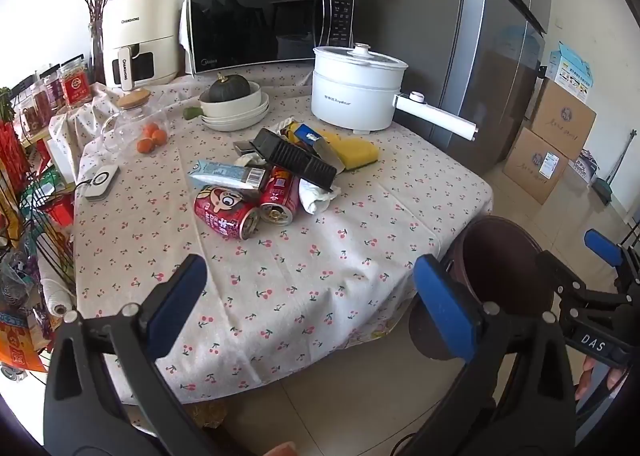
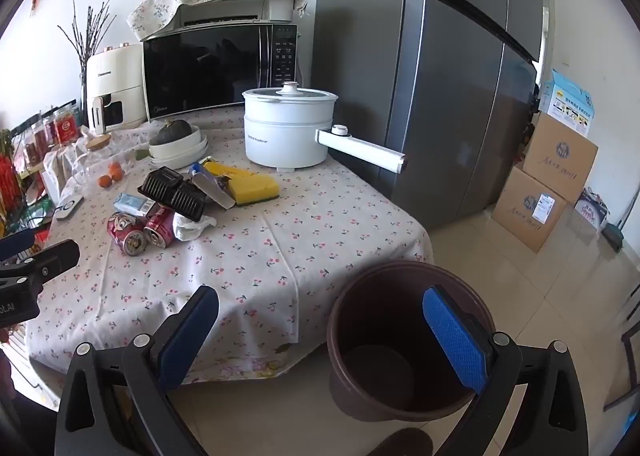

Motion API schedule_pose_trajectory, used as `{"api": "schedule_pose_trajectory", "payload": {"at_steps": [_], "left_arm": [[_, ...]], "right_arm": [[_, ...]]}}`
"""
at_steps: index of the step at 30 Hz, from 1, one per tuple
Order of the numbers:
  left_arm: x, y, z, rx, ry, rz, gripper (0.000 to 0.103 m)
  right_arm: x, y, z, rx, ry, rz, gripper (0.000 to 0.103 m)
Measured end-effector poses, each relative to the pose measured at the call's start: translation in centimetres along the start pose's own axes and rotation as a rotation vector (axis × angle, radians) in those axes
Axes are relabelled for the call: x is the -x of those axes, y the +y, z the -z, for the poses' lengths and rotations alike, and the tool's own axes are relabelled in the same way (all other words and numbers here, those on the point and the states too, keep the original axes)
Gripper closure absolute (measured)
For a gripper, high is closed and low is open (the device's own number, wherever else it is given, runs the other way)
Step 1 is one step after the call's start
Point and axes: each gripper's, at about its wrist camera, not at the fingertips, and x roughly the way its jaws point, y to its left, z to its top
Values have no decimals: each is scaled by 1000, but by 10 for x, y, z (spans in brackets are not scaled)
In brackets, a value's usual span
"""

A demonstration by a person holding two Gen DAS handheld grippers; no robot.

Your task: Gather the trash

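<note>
1. The left gripper (image 1: 310,312) is held above the near edge of the table (image 1: 360,223), its fingers spread wide with nothing between them.
2. The right gripper (image 2: 320,332) is held with its fingers wide apart and nothing gripped, over the rim of the brown bin (image 2: 400,340) standing on the floor just beside the table.
3. The trash is heaped mid-table: two red cans (image 1: 248,207) lying side by side, a blue carton (image 1: 226,173), a black tray (image 1: 296,159) resting on top, crumpled white paper (image 1: 316,195) and a yellow sponge (image 1: 356,149).
4. A white pot (image 1: 356,89) is seen behind the heap.
</note>
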Motion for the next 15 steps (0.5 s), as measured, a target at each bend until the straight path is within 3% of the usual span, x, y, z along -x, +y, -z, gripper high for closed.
{"api": "schedule_pose_trajectory", "payload": {"at_steps": [4, 15], "left_arm": [[-9, 5, 0, 29, 59, 18, 0], [-5, 11, 1, 40, 51, 42, 0]], "right_arm": [[-2, 0, 1, 10, 13, 2, 0], [-5, 2, 2, 4, 33, -2, 0]]}}
